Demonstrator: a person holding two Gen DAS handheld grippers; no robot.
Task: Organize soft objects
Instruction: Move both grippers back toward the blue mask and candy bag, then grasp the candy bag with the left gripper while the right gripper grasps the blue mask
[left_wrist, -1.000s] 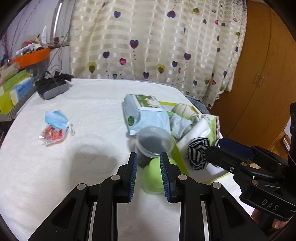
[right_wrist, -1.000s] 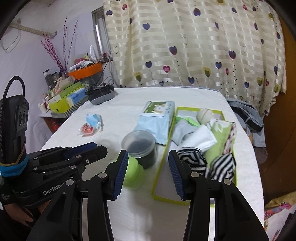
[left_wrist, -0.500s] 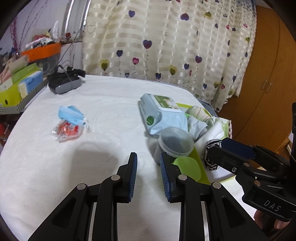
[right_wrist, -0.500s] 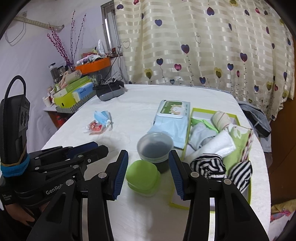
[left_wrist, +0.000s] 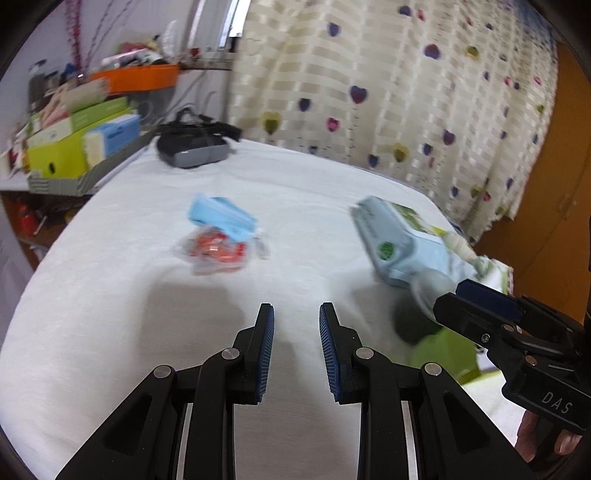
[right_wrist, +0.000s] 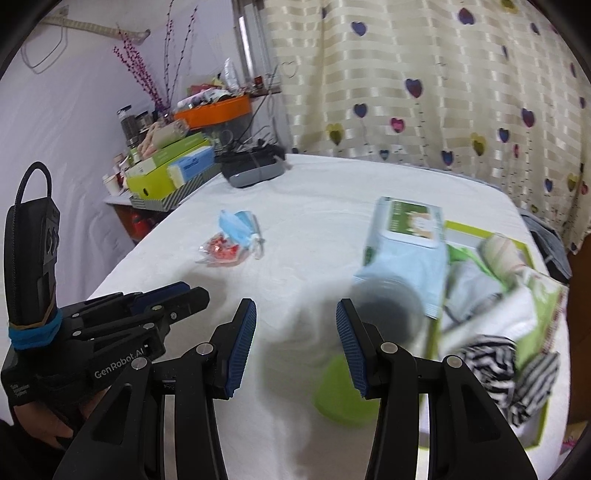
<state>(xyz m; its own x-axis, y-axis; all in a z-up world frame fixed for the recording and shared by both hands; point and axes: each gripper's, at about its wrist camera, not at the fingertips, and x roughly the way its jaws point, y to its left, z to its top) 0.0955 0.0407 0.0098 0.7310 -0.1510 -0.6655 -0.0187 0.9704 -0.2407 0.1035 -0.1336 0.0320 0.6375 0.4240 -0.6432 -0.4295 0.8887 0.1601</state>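
Observation:
A blue face mask (left_wrist: 221, 216) lies on a clear packet with red contents (left_wrist: 216, 253) on the white table; both show in the right wrist view, mask (right_wrist: 236, 227) and packet (right_wrist: 221, 251). A pale blue wet-wipes pack (right_wrist: 406, 240) lies beside a green-rimmed tray (right_wrist: 480, 232) holding rolled socks and cloths, with striped socks (right_wrist: 491, 356) at its front. My left gripper (left_wrist: 296, 325) is open and empty, hovering short of the mask. My right gripper (right_wrist: 295, 325) is open and empty near a clear round tub (right_wrist: 388, 306) and a green lidded tub (right_wrist: 343, 391).
A black and grey headset (left_wrist: 192, 146) sits at the table's far side. Green and blue boxes in a striped tray (left_wrist: 77, 147) stand on a shelf at the left. A heart-patterned curtain (right_wrist: 424, 81) hangs behind. The wipes pack also shows in the left wrist view (left_wrist: 397, 240).
Both grippers have swung left, from the tubs and tray toward the mask and packet. The left gripper's jaws have opened a little wider. Nothing on the table has moved.

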